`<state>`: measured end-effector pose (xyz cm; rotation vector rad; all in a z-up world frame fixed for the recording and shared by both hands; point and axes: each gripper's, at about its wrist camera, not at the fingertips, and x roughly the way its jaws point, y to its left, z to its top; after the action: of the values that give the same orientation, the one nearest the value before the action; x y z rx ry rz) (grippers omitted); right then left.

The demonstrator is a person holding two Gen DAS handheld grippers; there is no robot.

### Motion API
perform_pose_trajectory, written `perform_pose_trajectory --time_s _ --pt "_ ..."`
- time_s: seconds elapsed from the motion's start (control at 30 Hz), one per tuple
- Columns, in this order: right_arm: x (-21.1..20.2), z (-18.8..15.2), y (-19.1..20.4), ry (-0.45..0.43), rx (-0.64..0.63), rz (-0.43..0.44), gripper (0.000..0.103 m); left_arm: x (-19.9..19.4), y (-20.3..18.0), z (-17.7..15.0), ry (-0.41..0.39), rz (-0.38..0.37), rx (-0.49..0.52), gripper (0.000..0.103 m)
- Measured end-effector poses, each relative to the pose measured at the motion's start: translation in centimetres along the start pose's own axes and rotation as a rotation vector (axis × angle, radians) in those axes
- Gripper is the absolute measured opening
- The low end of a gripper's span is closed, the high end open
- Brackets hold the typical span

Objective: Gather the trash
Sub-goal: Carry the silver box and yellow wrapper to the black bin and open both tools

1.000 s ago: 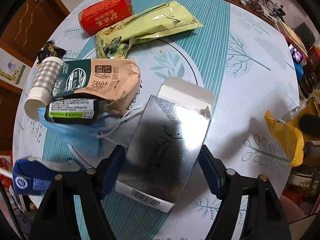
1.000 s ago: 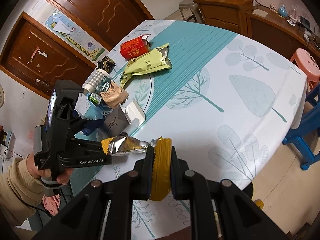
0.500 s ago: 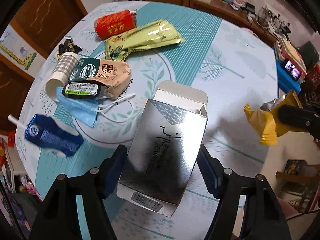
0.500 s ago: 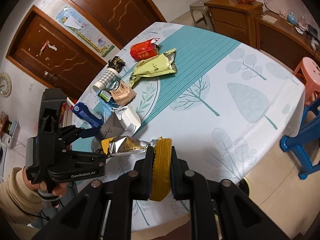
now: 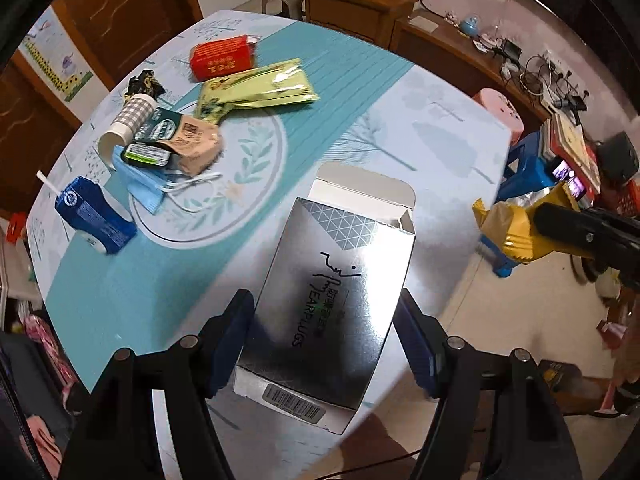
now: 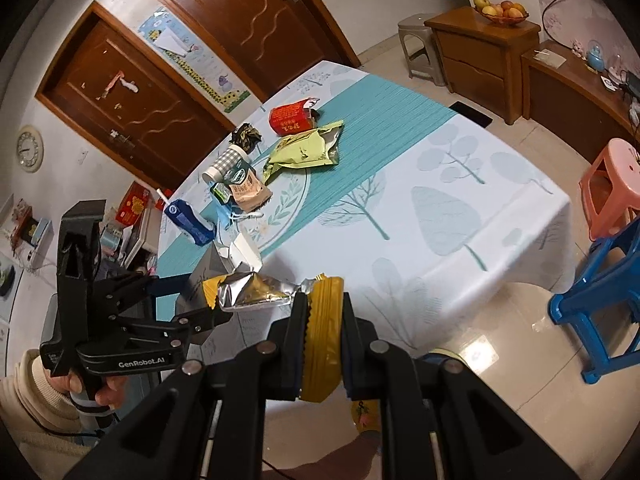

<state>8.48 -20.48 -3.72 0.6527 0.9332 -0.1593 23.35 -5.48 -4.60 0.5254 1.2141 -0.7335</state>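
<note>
My left gripper (image 5: pixel 324 320) is shut on a silver earplugs box (image 5: pixel 332 300) with its top flap open, held above the table's near edge. My right gripper (image 6: pixel 322 312) is shut on a yellow foil snack wrapper (image 6: pixel 320 344), also off the table edge; the wrapper also shows at the right of the left wrist view (image 5: pixel 508 228). Trash lying on the table: a red box (image 5: pixel 222 58), a green snack bag (image 5: pixel 256 90), a checked paper cup (image 5: pixel 128 124), a brown pouch (image 5: pixel 188 142), a blue face mask (image 5: pixel 144 184) and a blue drink carton (image 5: pixel 94 216).
The round table (image 6: pixel 440 184) has a teal and white tree-pattern cloth. A blue stool (image 6: pixel 600 288) and a pink stool (image 6: pixel 612 184) stand to the right. Wooden cabinets (image 6: pixel 484 48) and doors (image 6: pixel 224 8) are behind.
Both grippers have pulled back and up from the table with their loads. The silver box has lifted off the table; more of the room and floor shows now.
</note>
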Motion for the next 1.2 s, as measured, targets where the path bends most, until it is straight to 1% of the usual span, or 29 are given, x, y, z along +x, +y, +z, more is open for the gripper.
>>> perform_pose_trajectory --time_s 0.17,0.33,0.53,0.67,0.83,0.97,1.2 --pt "-2.0 -0.6 -2.6 0.021 -0.033 0.015 0.014 -0.7 -4.2 -0.9 -0.011 -0.017 -0.050 0.069" --pt "-4.2 -1.9 -6.3 0.056 -0.061 0.018 0.014 -0.4 -8.9 -1.9 -0.006 -0.035 -0.094 0.069" --pt "-5.3 -4.1 -10.4 0.117 -0.082 0.026 0.014 1.7 -13.9 -3.8 0.035 -0.041 -0.166 0.069" --pt "-5.0 -5.9 -13.4 0.175 -0.065 0.042 0.014 3.7 -16.1 -5.2 0.066 -0.047 -0.219 0.069" --pt "-3.5 -8.3 -15.8 0.243 -0.029 0.056 0.014 6.3 -18.2 -7.1 0.112 -0.040 -0.269 0.069" --pt "-2.1 -10.2 -16.6 0.279 -0.002 0.059 0.014 8.7 -19.1 -8.9 0.150 -0.027 -0.284 0.069" --pt "1.8 -13.6 -17.3 0.338 0.029 0.041 0.014 13.6 -18.7 -11.2 0.184 -0.008 -0.319 0.069"
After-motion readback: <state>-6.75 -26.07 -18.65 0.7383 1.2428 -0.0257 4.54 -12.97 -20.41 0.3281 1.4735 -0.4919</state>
